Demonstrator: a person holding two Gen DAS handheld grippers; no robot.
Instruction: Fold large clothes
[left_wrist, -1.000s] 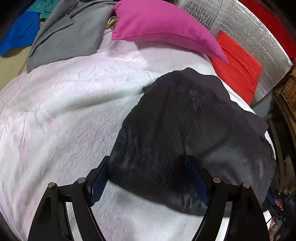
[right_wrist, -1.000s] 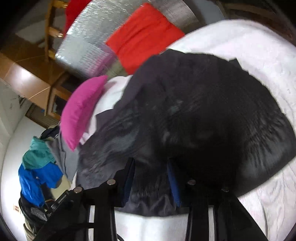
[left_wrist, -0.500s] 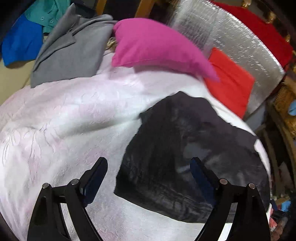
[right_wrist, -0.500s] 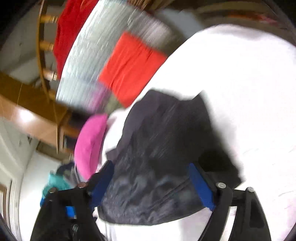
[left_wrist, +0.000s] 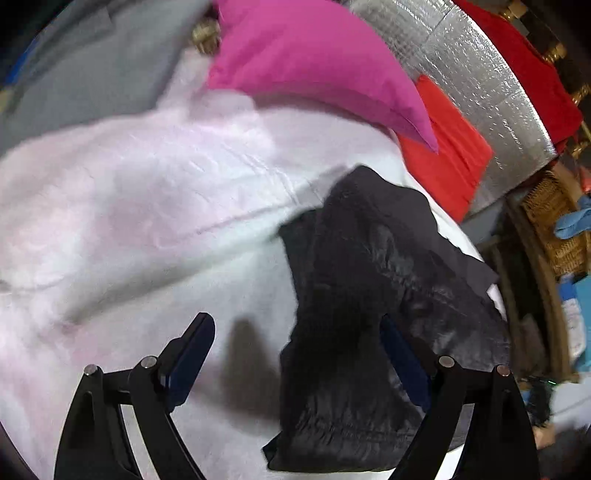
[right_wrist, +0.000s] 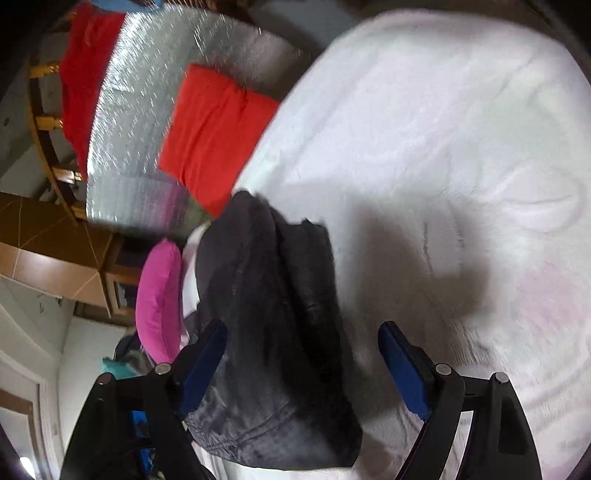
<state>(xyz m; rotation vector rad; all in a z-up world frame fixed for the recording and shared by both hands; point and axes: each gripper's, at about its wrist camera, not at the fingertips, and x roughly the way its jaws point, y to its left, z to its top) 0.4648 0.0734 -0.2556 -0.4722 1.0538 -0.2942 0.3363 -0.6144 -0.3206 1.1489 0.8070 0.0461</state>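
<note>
The dark folded garment (left_wrist: 369, 332) lies on the white bedspread (left_wrist: 147, 221) at four o'clock from the pink pillow (left_wrist: 314, 62), looking soft, light and slippery, best pinched at a corner edge, while the left gripper (left_wrist: 295, 339) and right gripper (right_wrist: 303, 343) gape wide, holding nothing

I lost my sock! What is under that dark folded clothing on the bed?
The dark folded garment lies on the white textured bedspread, which shows all around it. Anything beneath the garment is covered, so a sock there cannot be seen.
</note>
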